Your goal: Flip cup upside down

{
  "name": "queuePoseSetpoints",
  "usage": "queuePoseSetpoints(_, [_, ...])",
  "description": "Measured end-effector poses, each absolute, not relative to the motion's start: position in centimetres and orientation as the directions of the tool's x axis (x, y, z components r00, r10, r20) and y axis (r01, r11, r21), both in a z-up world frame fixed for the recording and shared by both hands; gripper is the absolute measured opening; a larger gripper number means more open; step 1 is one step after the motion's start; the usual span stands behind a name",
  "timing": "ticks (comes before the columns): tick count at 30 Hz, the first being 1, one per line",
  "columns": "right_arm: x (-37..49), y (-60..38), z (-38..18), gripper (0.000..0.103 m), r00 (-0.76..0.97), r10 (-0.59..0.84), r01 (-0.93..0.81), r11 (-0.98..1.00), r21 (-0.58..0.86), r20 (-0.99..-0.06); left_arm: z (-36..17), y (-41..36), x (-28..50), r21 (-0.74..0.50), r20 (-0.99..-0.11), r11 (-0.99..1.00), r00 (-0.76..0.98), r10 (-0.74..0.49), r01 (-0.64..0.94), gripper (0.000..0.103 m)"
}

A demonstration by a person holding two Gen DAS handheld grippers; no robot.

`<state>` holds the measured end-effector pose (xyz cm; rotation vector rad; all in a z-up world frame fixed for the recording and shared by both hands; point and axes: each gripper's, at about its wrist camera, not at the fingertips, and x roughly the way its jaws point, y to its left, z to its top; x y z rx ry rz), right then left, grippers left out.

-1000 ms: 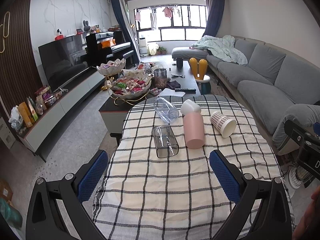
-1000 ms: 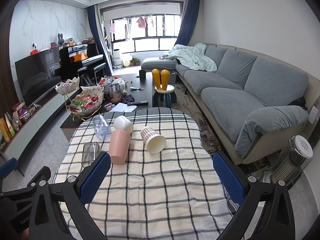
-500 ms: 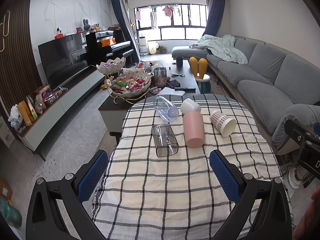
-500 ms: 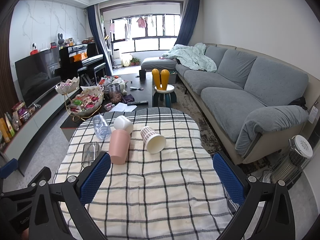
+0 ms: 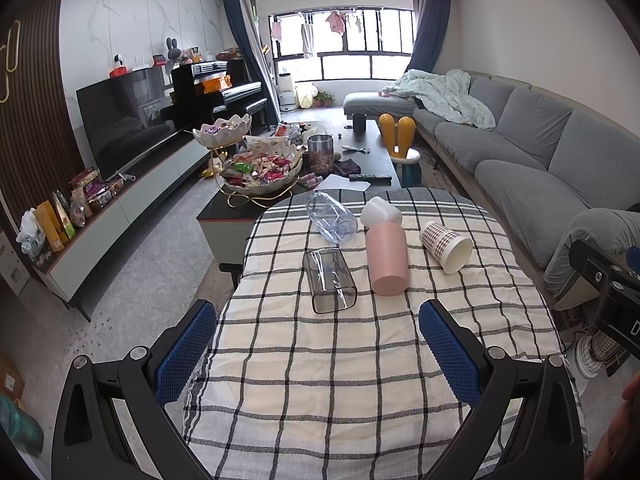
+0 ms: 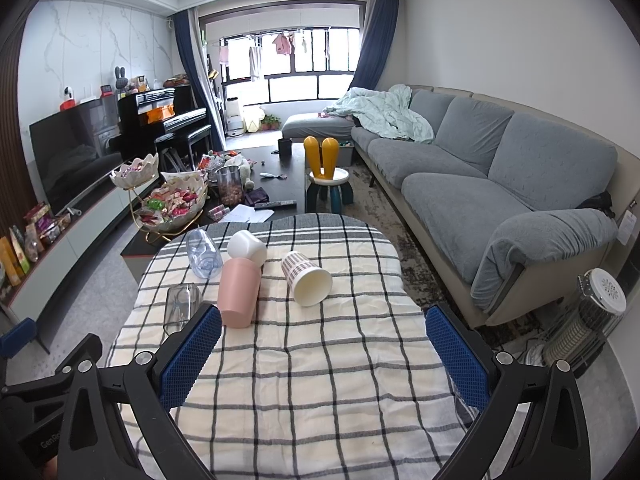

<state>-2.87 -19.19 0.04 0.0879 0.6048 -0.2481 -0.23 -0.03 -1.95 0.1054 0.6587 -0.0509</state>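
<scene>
Nothing has shifted since the earlier frames: my left gripper (image 5: 320,350) and right gripper (image 6: 324,354) both hover over the near half of the table (image 5: 360,400), jaws spread wide and holding nothing. Five cups lie on their sides at the far half: a clear square cup (image 5: 330,282) nearest, a pink cup (image 5: 387,260) just right of it, touching a white cup (image 5: 381,211) behind, a bluish clear cup (image 5: 331,218) far left, and a checked paper cup (image 5: 446,246) to the right. The near checked cloth gives open room. On the other rig I read only "GenRo" (image 6: 50,443).
</scene>
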Motion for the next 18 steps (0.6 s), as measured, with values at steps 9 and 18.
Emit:
queuePoseSetpoints(9, [-2.92, -19.2, 0.13, 0.103, 0.793, -0.205, 0.256, 0.967, 0.009, -0.573, -1.94, -0.01, -0.2, 0.08, -0.615, 0.993, 0.789, -0.015, 0.081, 0.103])
queuePoseSetpoints(18, [-2.91, -19.19, 0.1, 0.103, 0.793, -0.205, 0.256, 0.967, 0.009, -0.574, -1.93, 0.01, -0.18, 0.079, -0.615, 0.994, 0.788, -0.015, 0.081, 0.103])
